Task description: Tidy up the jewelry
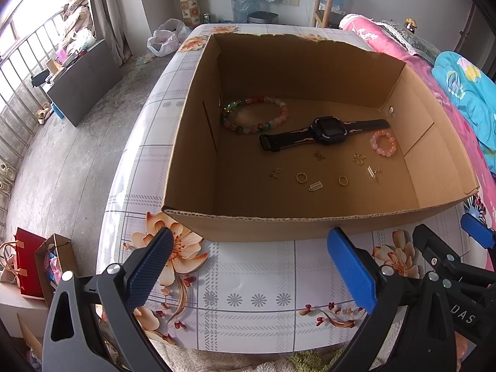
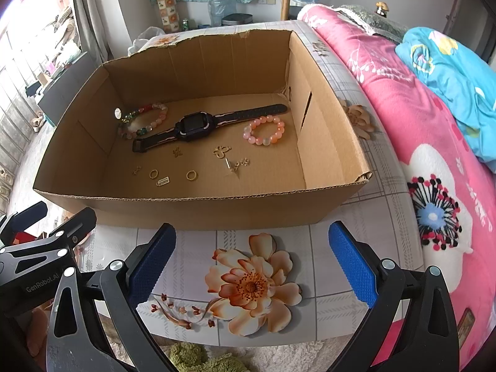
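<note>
Both claws, left (image 1: 249, 263) and right (image 2: 252, 260), were spread wide and held nothing. To lift a tiny gold ring (image 2: 191, 175) from the brown cardboard box (image 2: 198, 200), a claw should go down slowly and pinch gently.

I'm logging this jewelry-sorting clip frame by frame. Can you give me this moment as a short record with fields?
container: open cardboard box on a floral tablecloth
large items: black watch, multicolour bead bracelet, small pink bead bracelet
small items: two gold rings and several gold charms, loose on the box floor
left hand-held gripper: open, empty, outside the box near its front wall
right hand-held gripper: open, empty, outside the box
progress: nothing grasped yet
</note>
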